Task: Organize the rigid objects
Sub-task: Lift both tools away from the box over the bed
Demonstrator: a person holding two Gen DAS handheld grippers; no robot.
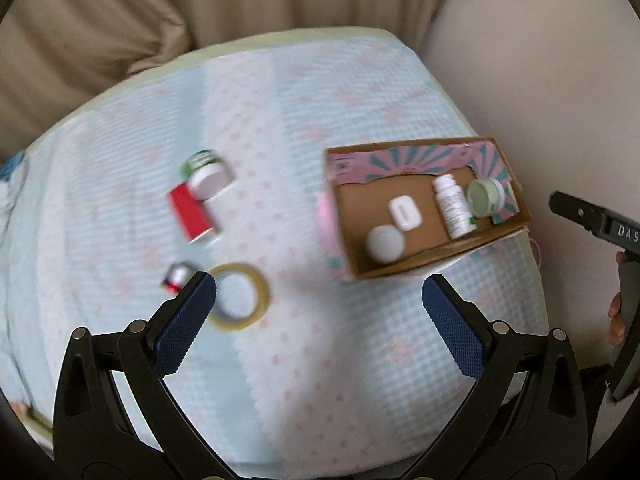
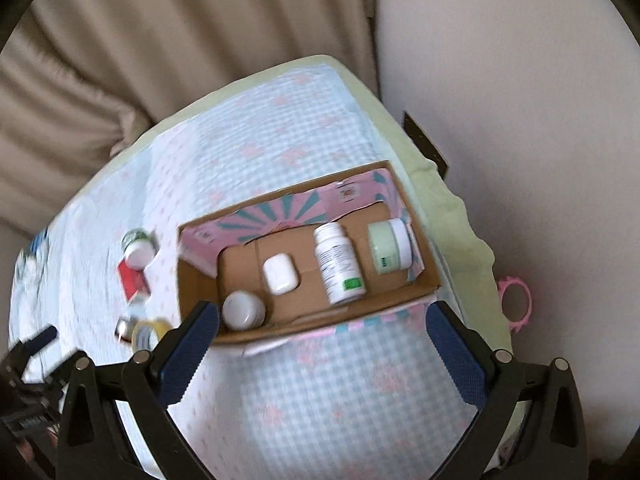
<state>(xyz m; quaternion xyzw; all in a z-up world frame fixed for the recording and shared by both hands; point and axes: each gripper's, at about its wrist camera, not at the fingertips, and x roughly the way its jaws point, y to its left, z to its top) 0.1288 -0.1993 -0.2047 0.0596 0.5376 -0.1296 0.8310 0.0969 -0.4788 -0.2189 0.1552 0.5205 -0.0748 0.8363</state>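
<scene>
An open cardboard box (image 1: 356,252) (image 2: 192,292) lies on the checked cloth. It holds a white round jar (image 1: 385,243) (image 2: 243,310), a white case (image 1: 405,213) (image 2: 281,273), a white pill bottle (image 1: 454,206) (image 2: 339,264) and a pale green jar (image 1: 485,197) (image 2: 389,246). Left of the box lie a green-labelled jar (image 1: 207,173) (image 2: 138,249), a red box (image 1: 189,213) (image 2: 132,280), a small silver and red can (image 1: 178,277) (image 2: 123,329) and a yellow tape roll (image 1: 239,297) (image 2: 149,333). My left gripper (image 1: 320,300) is open and empty, its left finger beside the tape. My right gripper (image 2: 322,330) is open and empty at the box's near wall.
The cloth covers a small table (image 1: 280,100) with a pale green edge (image 2: 460,216). Beige curtains (image 1: 200,0) hang behind and a pale wall is at the right. A pink ring (image 2: 516,300) hangs off the table's right side. The right gripper's body (image 1: 624,280) shows at the left view's right edge.
</scene>
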